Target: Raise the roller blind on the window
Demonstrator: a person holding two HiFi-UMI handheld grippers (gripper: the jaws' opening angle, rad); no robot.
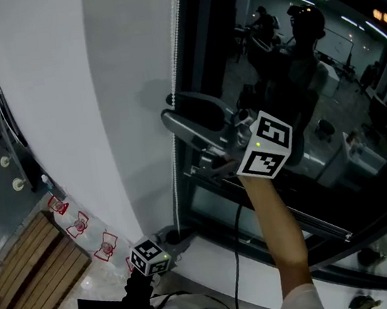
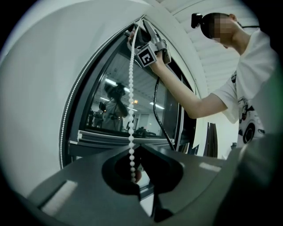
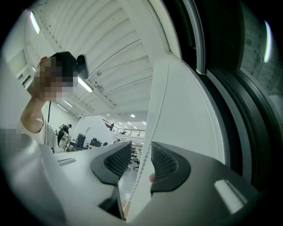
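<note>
Left gripper, lower centre: clenched on white beaded plastic pull chain. Right gripper, centre: released, astride same chain without pressing. White fabric roller blind, upper left, beside dark glass window.

White bead chain, dark grey left tool (right tool too), black-and-white marker cube, black window frame

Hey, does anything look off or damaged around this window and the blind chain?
Nothing stands out. The bead chain runs straight and unbroken beside the window frame, pinched low in the left gripper and passing loose between the jaws of the open right gripper higher up.
</note>
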